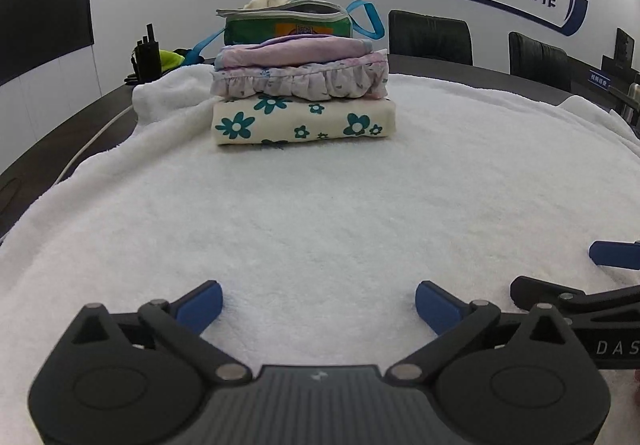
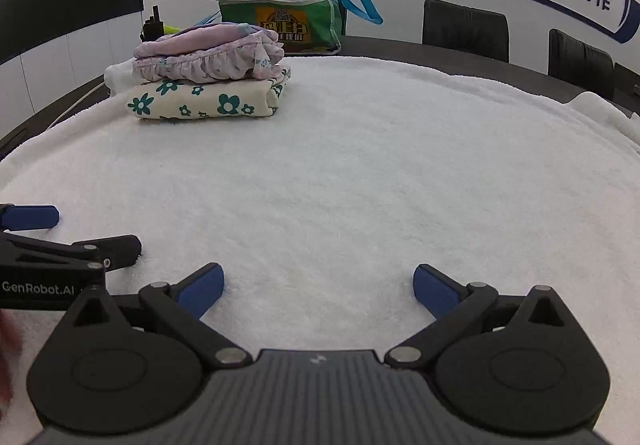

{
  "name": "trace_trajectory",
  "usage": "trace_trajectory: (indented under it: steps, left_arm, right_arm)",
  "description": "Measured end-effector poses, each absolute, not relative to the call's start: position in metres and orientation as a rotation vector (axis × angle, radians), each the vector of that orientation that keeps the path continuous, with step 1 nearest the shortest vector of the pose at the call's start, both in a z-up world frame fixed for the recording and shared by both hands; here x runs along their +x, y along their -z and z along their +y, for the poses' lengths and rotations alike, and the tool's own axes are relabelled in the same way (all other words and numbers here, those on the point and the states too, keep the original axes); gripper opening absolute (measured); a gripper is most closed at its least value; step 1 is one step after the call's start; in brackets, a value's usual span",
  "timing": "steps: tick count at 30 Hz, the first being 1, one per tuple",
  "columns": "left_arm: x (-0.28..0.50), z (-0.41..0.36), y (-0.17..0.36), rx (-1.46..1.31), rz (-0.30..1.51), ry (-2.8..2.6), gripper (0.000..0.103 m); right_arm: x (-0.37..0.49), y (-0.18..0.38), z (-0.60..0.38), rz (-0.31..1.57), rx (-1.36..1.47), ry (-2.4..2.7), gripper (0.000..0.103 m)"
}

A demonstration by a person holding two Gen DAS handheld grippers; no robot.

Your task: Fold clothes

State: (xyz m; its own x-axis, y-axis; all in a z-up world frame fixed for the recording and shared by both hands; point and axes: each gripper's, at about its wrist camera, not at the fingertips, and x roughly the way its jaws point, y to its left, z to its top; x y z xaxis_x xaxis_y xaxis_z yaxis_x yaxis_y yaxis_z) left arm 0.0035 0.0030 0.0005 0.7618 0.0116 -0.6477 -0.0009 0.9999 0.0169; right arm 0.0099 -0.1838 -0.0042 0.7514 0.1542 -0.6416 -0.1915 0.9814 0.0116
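A stack of folded clothes (image 1: 302, 93) sits at the far side of the white towel (image 1: 320, 213): a cream piece with teal flowers (image 1: 304, 121) at the bottom, a frilled lilac piece and a pink one on top. In the right wrist view the same stack (image 2: 208, 81) lies far left. My left gripper (image 1: 319, 305) hovers low over the near towel, open, nothing between its blue pads. My right gripper (image 2: 318, 287) is open too, also over bare towel, well short of the stack. Each gripper shows at the other view's edge, side by side.
A green zip bag (image 1: 288, 25) with blue straps stands behind the stack on the dark table (image 2: 440, 53). A black radio (image 1: 147, 55) stands at the far left. Black chairs (image 1: 430, 37) line the wall with its blue lettering.
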Motion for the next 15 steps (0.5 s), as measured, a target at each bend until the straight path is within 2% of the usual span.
trace_trajectory:
  steps: [15]
  left_arm:
    - [0.0036,0.0039,-0.0002,0.013,0.701,-0.005,0.103]
  right_arm:
    - [0.0101,0.0044,-0.1836,0.695,-0.056,-0.188,0.102]
